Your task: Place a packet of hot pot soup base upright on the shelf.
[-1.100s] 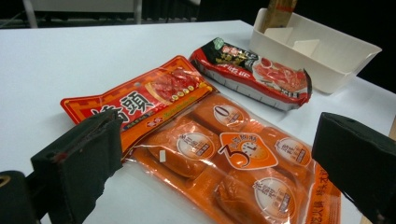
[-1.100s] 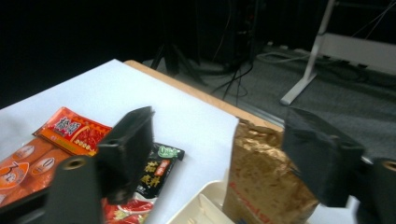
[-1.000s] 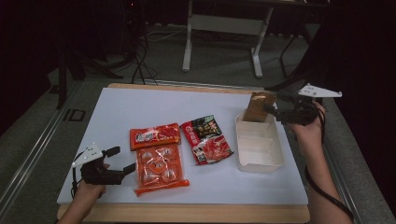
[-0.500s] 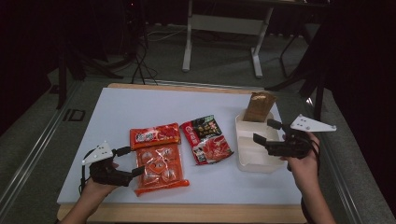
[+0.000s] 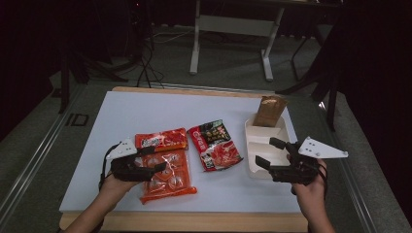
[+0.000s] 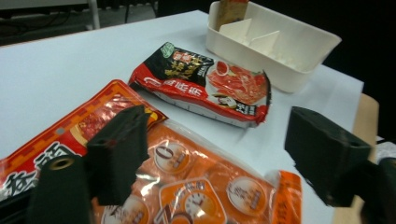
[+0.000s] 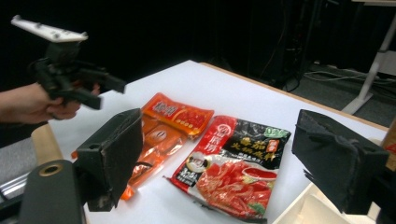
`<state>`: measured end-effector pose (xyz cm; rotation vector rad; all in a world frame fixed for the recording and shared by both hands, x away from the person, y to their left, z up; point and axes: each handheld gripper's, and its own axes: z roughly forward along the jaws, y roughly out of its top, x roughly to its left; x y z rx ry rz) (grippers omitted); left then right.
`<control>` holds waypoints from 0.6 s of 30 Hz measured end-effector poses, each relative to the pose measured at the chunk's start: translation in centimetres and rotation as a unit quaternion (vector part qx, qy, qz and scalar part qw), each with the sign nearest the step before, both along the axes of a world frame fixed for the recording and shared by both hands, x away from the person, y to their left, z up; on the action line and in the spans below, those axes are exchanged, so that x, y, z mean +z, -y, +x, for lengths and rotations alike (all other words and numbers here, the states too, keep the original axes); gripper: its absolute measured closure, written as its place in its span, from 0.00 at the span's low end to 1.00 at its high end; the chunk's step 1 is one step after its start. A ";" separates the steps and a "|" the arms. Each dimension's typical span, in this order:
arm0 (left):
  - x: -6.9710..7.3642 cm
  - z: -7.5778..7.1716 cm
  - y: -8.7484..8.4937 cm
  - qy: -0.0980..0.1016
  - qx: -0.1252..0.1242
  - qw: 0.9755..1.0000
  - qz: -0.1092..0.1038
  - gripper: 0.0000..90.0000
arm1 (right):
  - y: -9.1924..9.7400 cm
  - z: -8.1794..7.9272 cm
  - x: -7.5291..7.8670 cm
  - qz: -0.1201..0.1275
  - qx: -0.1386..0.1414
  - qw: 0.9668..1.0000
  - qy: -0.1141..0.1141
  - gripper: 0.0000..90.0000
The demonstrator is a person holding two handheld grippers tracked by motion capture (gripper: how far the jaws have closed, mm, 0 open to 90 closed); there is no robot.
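Our left gripper point(image 5: 151, 167) hangs over the shiny orange snack bag point(image 5: 167, 174) lying flat on the white table point(image 5: 97, 145); its jaws have just been closing, but they are apart and grasp nothing yet. The bag is thin and slippery, so we may only pinch air or push it away. Our right gripper point(image 5: 272, 154) waits released by the white divided plastic tray point(image 5: 272, 131), holding nothing.

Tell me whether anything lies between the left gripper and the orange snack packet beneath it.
Nothing visible does. The left gripper hangs right over the orange snack packet, its jaws open astride the packet and just closing. The red-and-black sauce pouch and the white divided plastic tray lie off to the side.
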<state>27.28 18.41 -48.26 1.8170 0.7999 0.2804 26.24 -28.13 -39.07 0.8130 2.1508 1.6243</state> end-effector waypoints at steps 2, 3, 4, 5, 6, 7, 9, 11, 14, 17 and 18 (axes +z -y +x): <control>0.1 0.5 0.6 -0.004 0.003 1.000 0.005 0.31 | 0.0 -0.3 -0.1 0.002 0.003 1.000 0.005 0.18; 0.1 0.7 0.9 -0.005 0.001 1.000 0.005 0.34 | 0.0 -0.4 -0.2 0.005 0.002 1.000 0.005 0.17; 0.2 0.9 1.3 -0.007 0.000 1.000 0.011 0.35 | 0.1 -0.5 -0.2 0.005 0.003 1.000 0.005 0.17; 0.2 1.2 1.7 -0.015 -0.007 1.000 0.012 0.35 | 0.1 -0.6 -0.3 0.007 0.005 1.000 0.005 0.17; 0.2 1.4 1.9 -0.018 -0.006 1.000 0.014 0.36 | 0.2 -0.7 -0.4 0.010 0.003 1.000 0.008 0.17; 0.3 1.6 2.2 -0.019 -0.001 1.000 0.017 0.37 | 0.2 -0.8 -0.4 0.009 -0.001 1.000 0.010 0.17; 0.3 2.1 2.8 -0.027 -0.003 1.000 0.015 0.40 | 0.3 -1.1 -0.4 0.013 -0.004 1.000 0.012 0.18; 0.3 2.6 3.4 -0.033 -0.001 0.999 0.018 0.42 | 0.2 -1.4 -0.5 0.011 -0.009 1.000 0.022 0.17; 0.3 3.4 4.5 -0.040 0.000 0.999 0.030 0.47 | 0.0 -1.8 -0.5 0.005 -0.009 0.999 0.035 0.17; 0.1 4.2 5.7 -0.043 -0.003 0.998 0.041 0.56 | -0.2 -2.0 -0.5 -0.001 -0.012 0.999 0.049 0.16; 0.0 4.5 6.0 -0.045 -0.005 0.998 0.041 0.60 | -0.2 -2.0 -0.5 0.001 -0.012 0.999 0.051 0.16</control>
